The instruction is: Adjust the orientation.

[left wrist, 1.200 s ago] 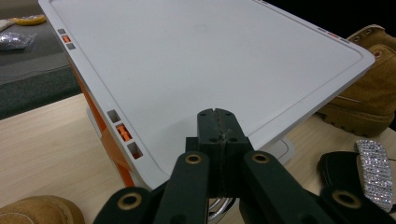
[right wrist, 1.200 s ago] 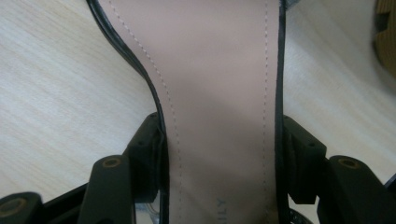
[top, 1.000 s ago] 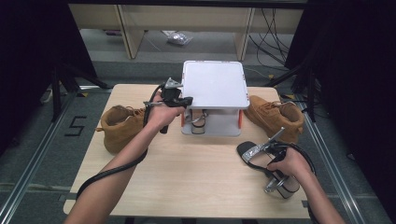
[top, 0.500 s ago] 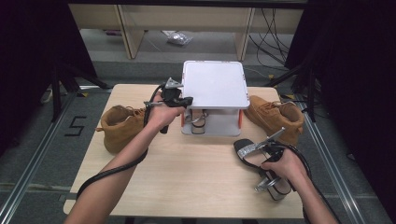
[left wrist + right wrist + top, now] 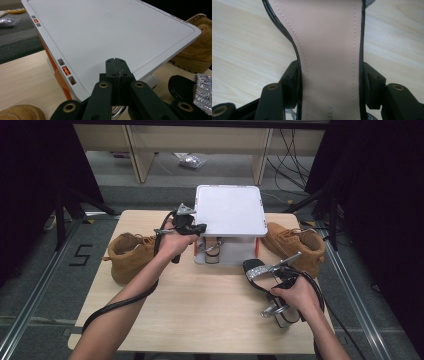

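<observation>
Right tongs (image 5: 329, 82) clamp the sandal (image 5: 272, 272) across its insole near the tabletop's (image 5: 200, 305) right edge for carrying; left tongs (image 5: 116, 68), closed and empty, hover by the white rack (image 5: 230, 212).

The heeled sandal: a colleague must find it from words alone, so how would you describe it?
On the wooden table, look in front of the white two-tier rack, toward its right. The sandal is clamped in the right gripper; unlike the tan boots on either side, it is black with a glittery silver strap.
</observation>
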A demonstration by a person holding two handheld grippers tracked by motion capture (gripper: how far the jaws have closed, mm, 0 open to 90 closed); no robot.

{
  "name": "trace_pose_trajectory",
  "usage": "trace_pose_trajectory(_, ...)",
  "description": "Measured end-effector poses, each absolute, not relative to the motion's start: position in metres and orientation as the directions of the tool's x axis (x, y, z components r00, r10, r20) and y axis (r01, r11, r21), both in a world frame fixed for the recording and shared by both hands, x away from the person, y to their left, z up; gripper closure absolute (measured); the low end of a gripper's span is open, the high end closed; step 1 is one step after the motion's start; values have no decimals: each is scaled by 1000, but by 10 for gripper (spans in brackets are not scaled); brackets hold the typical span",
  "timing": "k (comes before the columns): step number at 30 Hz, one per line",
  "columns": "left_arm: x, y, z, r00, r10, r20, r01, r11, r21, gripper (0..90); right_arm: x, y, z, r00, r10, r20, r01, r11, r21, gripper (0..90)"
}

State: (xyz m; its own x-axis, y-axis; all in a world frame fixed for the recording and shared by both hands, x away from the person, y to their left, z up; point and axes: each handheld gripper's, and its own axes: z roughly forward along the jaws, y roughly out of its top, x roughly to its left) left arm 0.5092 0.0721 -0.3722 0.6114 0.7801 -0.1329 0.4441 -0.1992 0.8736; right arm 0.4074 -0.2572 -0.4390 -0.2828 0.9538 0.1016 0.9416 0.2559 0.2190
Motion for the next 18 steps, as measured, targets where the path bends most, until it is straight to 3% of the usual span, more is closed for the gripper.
trace_pose_trajectory(4, 509, 72, -372, 608, 784, -126, 444, -204, 872, 897, 408, -248, -438, -252, 961, 112, 953, 227, 202, 438)
trace_pose_trajectory(15, 509, 72, -373, 607, 783, -137, 444, -191, 876, 897, 414, -228, -439, -279, 953, 114, 938, 245, 245, 438)
trace_pose_trajectory(18, 509, 73, -373, 605, 784, -139, 445, -189, 875, 897, 416, -221, -436, -233, 961, 148, 951, 194, 242, 438)
